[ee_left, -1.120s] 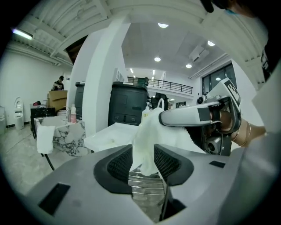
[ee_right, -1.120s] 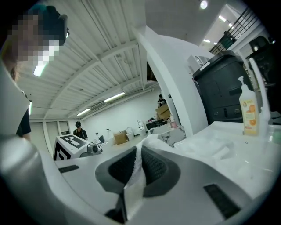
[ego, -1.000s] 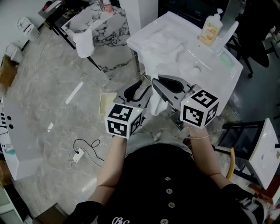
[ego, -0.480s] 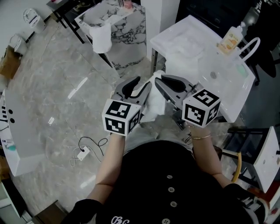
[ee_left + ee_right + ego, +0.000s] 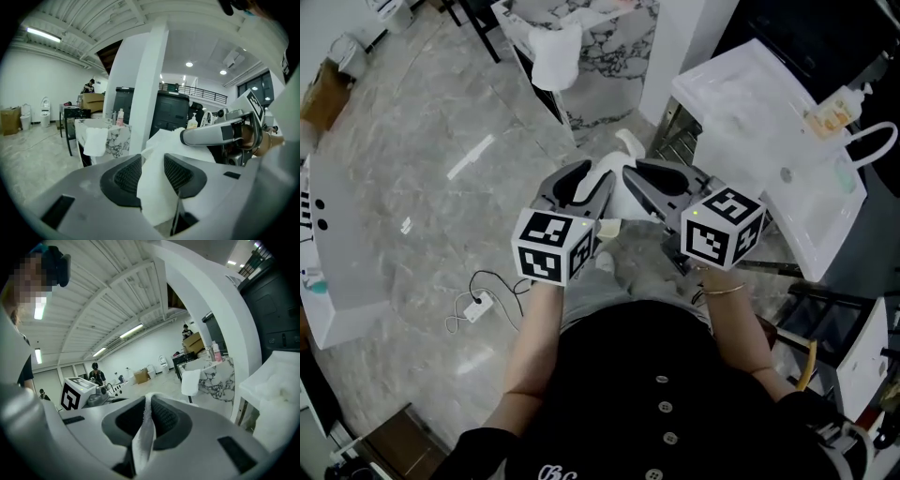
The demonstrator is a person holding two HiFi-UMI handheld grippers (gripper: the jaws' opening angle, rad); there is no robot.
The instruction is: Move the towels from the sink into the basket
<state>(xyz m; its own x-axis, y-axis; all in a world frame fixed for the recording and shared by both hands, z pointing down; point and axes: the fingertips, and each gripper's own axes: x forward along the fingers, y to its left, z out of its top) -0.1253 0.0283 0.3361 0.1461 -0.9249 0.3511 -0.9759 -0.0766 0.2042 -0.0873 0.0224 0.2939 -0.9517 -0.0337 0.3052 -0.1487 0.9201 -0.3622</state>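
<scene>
A white towel (image 5: 623, 192) hangs between my two grippers in the head view, off to the left of the white sink (image 5: 750, 103) and above the floor. My left gripper (image 5: 586, 183) is shut on one part of the towel (image 5: 157, 183), which bulges up between its dark pads (image 5: 127, 174). My right gripper (image 5: 652, 178) is shut on another part, pinching a thin fold of towel (image 5: 143, 441) between its pads (image 5: 164, 416). The two grippers are side by side, close together. In the sink more white cloth (image 5: 727, 89) lies crumpled.
A marble-topped table (image 5: 609, 23) with a white cloth (image 5: 555, 56) draped over its edge stands ahead. A soap bottle (image 5: 834, 108) and a faucet (image 5: 872, 141) sit on the sink's far rim. A power strip with its cable (image 5: 473, 314) lies on the floor at left.
Both grippers have carried the towel away from the sink and to the left. The sink has slid to the right of the head view, and the marble table is nearer.
</scene>
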